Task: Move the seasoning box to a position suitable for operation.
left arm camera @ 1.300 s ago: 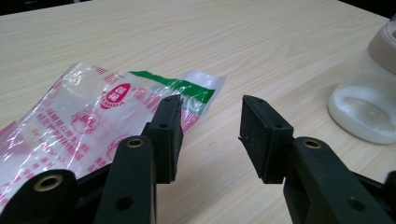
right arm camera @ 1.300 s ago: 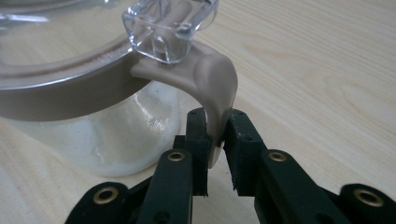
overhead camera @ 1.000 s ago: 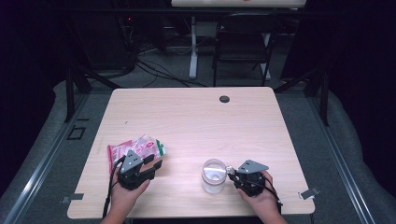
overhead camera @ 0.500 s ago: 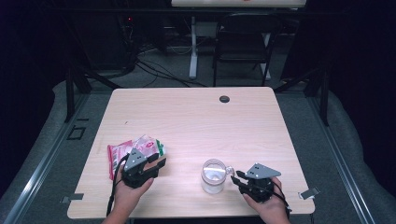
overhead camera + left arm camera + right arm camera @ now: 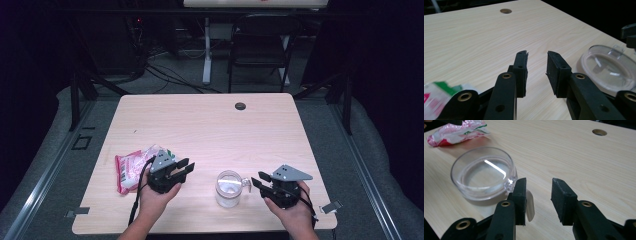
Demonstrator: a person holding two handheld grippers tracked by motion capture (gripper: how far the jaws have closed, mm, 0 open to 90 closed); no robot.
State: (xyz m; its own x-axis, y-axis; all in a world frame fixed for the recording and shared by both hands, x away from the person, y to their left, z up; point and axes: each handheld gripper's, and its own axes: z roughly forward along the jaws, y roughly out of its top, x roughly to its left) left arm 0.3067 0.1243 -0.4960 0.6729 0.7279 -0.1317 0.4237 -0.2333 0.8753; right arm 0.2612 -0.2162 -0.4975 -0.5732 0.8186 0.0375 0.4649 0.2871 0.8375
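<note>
At the lower left of the high view, a pink and green snack packet (image 5: 131, 169) lies flat on my table (image 5: 210, 125). Just right of it I hold my left gripper (image 5: 186, 167), spread with nothing between the pads; its jaws have just been closing. In the lower middle stands a clear plastic cup (image 5: 228, 188), upright with its handle turned to the right. At the lower right is my right gripper (image 5: 258, 181), jaws apart and just been opening, beside the handle; nothing sits between the pads. A dark round hole (image 5: 240, 106) marks the table's upper middle.
</note>
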